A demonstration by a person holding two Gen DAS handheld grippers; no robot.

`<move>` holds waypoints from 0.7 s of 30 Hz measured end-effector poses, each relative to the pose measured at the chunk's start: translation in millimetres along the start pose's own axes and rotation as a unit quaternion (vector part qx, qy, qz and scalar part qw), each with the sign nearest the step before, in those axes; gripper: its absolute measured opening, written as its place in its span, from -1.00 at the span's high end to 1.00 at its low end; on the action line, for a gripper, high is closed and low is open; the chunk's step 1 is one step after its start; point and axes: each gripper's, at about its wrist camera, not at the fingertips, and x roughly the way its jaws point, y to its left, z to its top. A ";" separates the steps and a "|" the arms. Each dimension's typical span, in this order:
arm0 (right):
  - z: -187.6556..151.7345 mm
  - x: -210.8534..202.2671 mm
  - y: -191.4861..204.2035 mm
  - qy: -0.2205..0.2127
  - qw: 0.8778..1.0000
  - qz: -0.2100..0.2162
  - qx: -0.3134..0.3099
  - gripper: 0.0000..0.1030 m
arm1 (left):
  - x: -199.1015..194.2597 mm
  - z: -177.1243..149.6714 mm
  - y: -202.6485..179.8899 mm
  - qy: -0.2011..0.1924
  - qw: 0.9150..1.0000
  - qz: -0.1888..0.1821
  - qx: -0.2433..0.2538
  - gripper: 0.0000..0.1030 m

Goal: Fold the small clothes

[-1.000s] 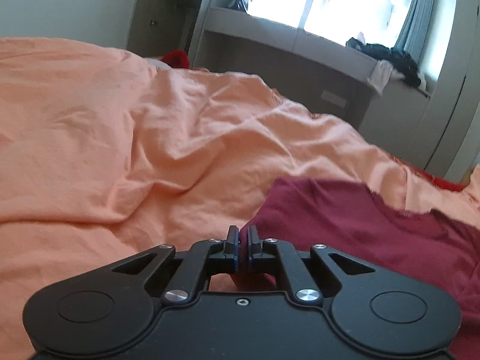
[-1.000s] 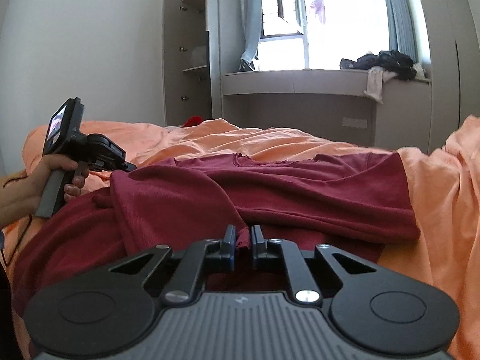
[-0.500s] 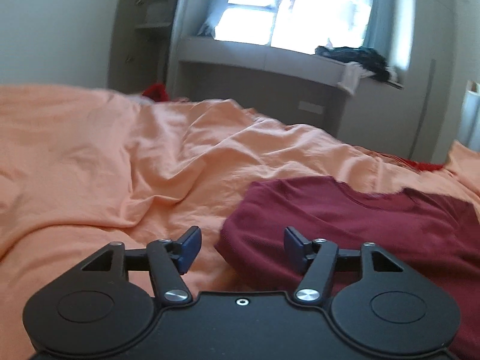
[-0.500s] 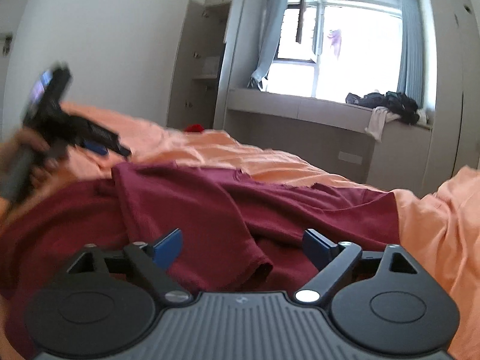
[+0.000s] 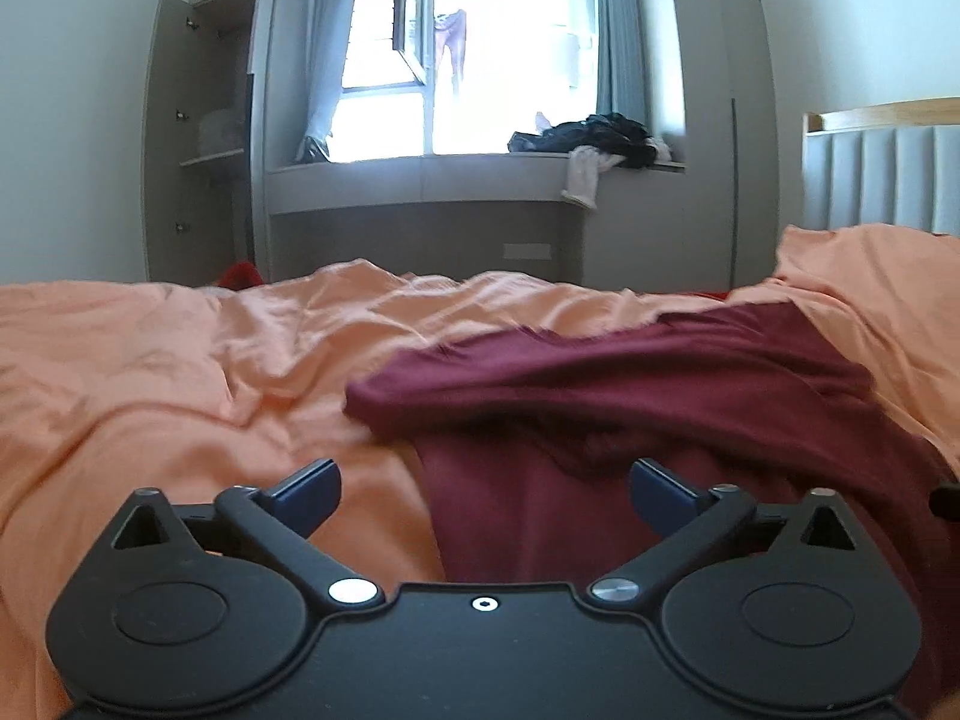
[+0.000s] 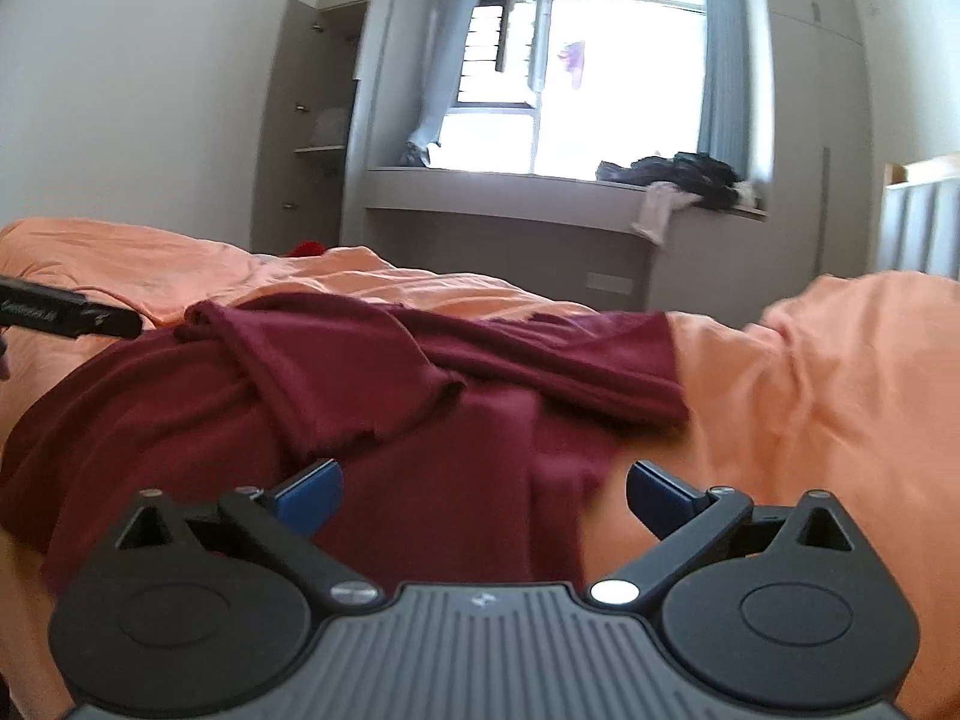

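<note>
Matt maroon knit garment (image 6: 372,420) – frayed edges – on soft orange bedsheet (image 6: 810,396)

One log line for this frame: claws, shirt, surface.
left claw: opening, nothing gripped | right claw: opening, nothing gripped | shirt: part-folded, lying loose | on bedsheet

Your shirt (image 5: 630,396) lies on the bed (image 5: 150,372), at one o'clock from your left gripper (image 5: 483,495). Behind it, at twelve, stands the sill (image 5: 420,174), clothes (image 5: 600,132) on it.
</note>
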 end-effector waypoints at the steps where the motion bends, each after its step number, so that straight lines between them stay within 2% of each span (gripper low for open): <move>1: -3.5 -11.1 -1.4 0.001 1.000 -0.004 -0.002 -0.99 | -8.6 -6.0 -3.5 0.002 1.000 -0.002 0.005 -0.99; 5: -17.0 -51.1 -6.2 0.016 0.999 -0.025 -0.011 -1.00 | -38.5 -25.7 -17.8 0.013 0.999 -0.009 0.049 -0.99; 8: -25.4 -66.8 -4.7 0.042 0.999 -0.014 -0.026 -1.00 | -59.3 -39.1 -25.6 0.020 0.996 -0.017 0.085 -0.99; 13: -38.2 -76.1 12.7 0.082 0.992 0.008 -0.093 -0.99 | -87.3 -59.1 -33.5 0.031 0.989 -0.023 0.140 -0.99; 17: -52.1 -69.9 31.3 0.124 0.981 0.021 -0.150 -0.99 | -95.2 -73.9 -40.0 0.038 0.984 -0.017 0.176 -0.99; 21: -69.7 -54.8 53.3 0.149 0.963 -0.018 -0.222 -0.99 | -96.2 -84.1 -45.1 0.042 0.980 -0.011 0.196 -0.99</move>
